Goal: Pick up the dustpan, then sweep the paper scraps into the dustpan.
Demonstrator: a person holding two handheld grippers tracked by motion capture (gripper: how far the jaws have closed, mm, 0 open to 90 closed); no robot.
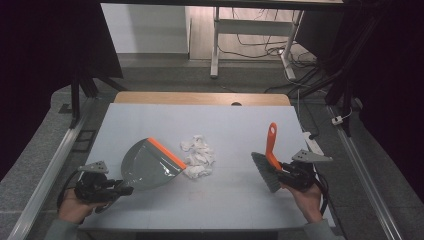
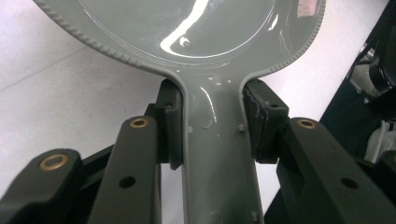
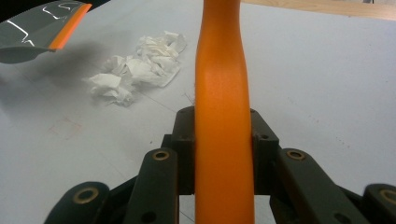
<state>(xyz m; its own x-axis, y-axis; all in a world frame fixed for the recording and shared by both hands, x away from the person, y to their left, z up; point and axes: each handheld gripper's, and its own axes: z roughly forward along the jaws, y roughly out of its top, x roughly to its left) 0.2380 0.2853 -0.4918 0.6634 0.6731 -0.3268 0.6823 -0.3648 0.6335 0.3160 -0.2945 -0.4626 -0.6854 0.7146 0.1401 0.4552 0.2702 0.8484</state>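
Left hand-held gripper (image 1: 120, 189) clamped on the grey handle of the dustpan (image 1: 147, 163); in the left gripper view, both pads pressed against the sides of that handle (image 2: 215, 154), pan bowl spreading out beyond them. Landmark for everything else: the heap of crumpled white tissue (image 1: 199, 155) near the middle of the desk (image 1: 240, 125).

Dustpan just left of the tissue, tilted, orange lip (image 1: 166, 152) turned toward the heap and lying close beside it, apparently touching at the lower end. Seen from the right gripper view, orange lip (image 3: 70, 21) lifted a little off the desk with a shadow under it, tissue (image 3: 135, 65) just beside.

Right hand-held gripper (image 1: 280, 172) closed on the brush (image 1: 269, 160), well to the right of the tissue and apart from it. Orange brush handle (image 3: 223, 116) gripped between the two pads, running up past them, its free end pointing away from the person. Grey bristles (image 1: 265, 172) on the side facing the tissue, slanting down toward the desk.

Bare desk surface between tissue and bristles.
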